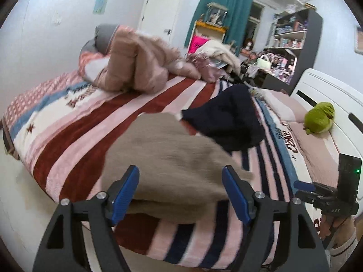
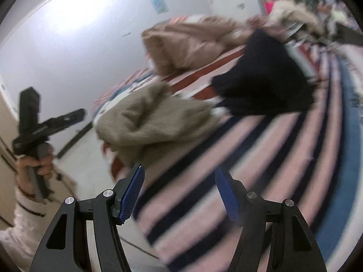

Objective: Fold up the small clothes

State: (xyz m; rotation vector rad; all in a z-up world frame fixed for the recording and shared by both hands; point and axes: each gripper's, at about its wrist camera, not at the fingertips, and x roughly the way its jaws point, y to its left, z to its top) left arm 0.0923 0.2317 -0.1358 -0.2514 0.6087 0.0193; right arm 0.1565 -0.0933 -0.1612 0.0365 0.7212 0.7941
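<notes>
Left tongs [image 1: 180, 195] spread wide, empty; right tongs [image 2: 179, 192] likewise, nothing gripped. Right wrist view motion-blurred, details soft. Two small garments on striped bed blanket [image 1: 74, 140]: beige knit garment [image 1: 172, 158] nearest, at bed edge, near edge hidden behind tong fingers; dark navy garment [image 1: 229, 122] just beyond, touching. One pink quilt heap [image 1: 140, 65] farther back. One green plush toy [image 1: 320, 117] at headboard.

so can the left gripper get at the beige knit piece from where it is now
Probably yes. The left gripper has its jaws open and empty, and the beige knit piece lies just ahead on the striped blanket, uncovered. The dark garment sits beyond it.
</notes>
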